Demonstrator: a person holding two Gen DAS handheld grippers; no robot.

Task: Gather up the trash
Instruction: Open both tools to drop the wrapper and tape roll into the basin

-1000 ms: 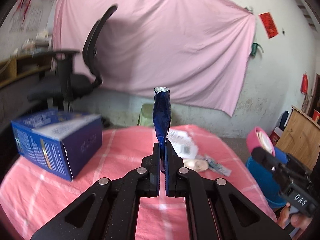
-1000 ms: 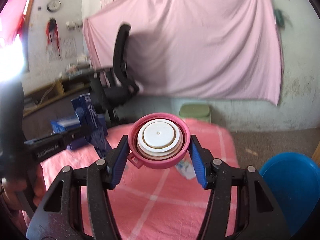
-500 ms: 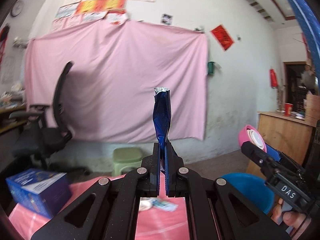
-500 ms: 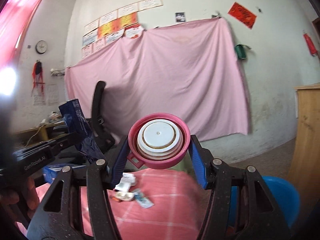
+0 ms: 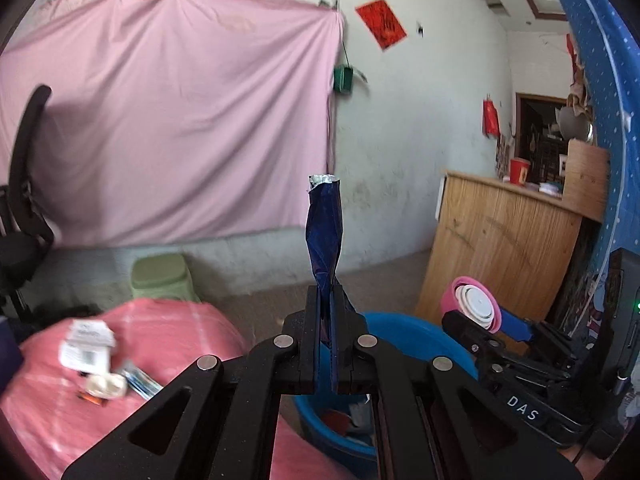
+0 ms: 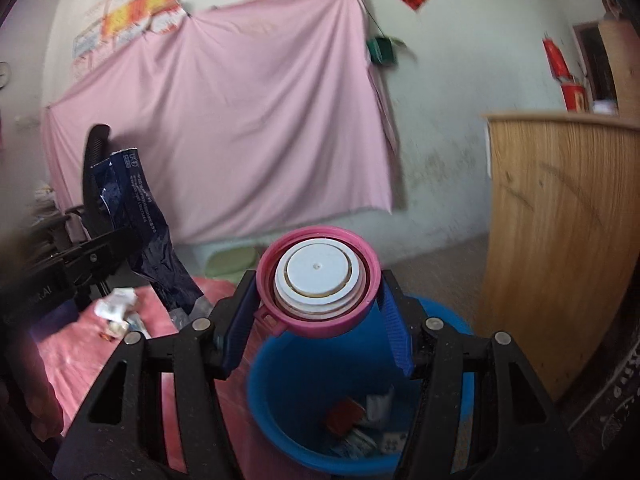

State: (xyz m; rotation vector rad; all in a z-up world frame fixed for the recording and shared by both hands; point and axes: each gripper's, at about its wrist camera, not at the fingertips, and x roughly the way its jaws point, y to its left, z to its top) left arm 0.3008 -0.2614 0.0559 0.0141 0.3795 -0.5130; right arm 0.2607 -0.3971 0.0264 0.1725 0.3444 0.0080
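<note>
L claw point(image 5: 326, 334) grips wrapper point(image 5: 324, 236), R claw point(image 6: 316, 316) lid point(image 6: 318, 280); pink-clothed table point(image 5: 48, 412), blue bin point(image 6: 296, 400).

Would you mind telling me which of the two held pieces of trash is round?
The pink lid in the right hand-held gripper is round; the blue wrapper in the left hand-held gripper is a flat crumpled strip.

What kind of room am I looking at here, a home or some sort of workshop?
Most likely a lived-in room of a modest home, not a workshop. A pink sheet hangs over a worn plaster wall, a red paper decoration is stuck beside it, and a table under a pink cloth stands next to a blue bucket holding trash.
</note>
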